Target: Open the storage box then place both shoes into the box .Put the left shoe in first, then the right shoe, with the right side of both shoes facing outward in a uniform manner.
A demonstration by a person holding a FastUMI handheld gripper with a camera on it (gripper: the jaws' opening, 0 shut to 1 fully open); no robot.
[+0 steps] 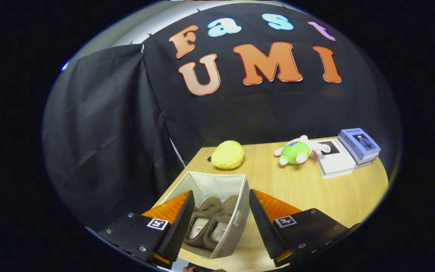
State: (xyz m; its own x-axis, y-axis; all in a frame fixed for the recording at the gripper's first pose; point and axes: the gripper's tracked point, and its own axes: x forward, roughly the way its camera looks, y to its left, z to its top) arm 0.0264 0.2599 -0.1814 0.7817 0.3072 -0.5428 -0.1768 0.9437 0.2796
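The gripper (221, 211) is being held above the near end of the storage box (240, 215), looking down into it. The fingers are being kept wide apart with nothing between the pads: no contact on either side.

The box is being seen open, lid or flap not identifiable from here. Both shoes (212, 223) are being seen inside it, lying side by side, touching or nearly so, brown slipper type with pale insoles showing.

Key relation: the box is lying directly ahead of and below the fingers, framed in the gap between them. One fingertip (188, 206) is being seen over the box's one side wall, the other over the opposite wall's outer face. The shoes' long axis is running roughly away from the gripper, parallel to the fingers' pointing direction, toes toward the far wall. Which side of each shoe is facing outward cannot be told at this angle.

Judgement: placement is looking complete, so any coming move is likely a straight retreat up and back, no lateral shift needed.

On the wooden table (315, 189) beyond the box, a yellow plush (227, 154), a green plush toy (296, 151) and stacked books (347, 151) are sitting well apart from the box, off the retreat path.
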